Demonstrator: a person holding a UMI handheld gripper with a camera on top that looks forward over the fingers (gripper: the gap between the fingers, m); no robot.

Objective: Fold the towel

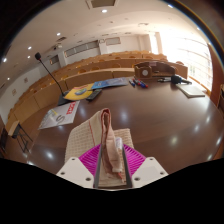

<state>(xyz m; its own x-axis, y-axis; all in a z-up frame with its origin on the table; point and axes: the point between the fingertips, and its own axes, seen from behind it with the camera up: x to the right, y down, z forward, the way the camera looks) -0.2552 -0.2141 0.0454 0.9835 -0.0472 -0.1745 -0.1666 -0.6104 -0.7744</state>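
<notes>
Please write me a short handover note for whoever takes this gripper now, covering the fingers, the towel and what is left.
Gripper: shut on the towel, a pinkish cloth bunched between the magenta pads and running up ahead of the fingers.
Towel: its far end appears to rest on the brown table; the near end is held.
Done: towel gripped and gathered; no neat fold is visible yet.
Left: lay it flat on the table and finish the fold.
Nearby: papers lie beyond the towel, apart from it.

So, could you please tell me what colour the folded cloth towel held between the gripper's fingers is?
Pale beige with reddish-brown stripes, seen in the gripper view: the folded cloth towel is pinched by the gripper.
</notes>
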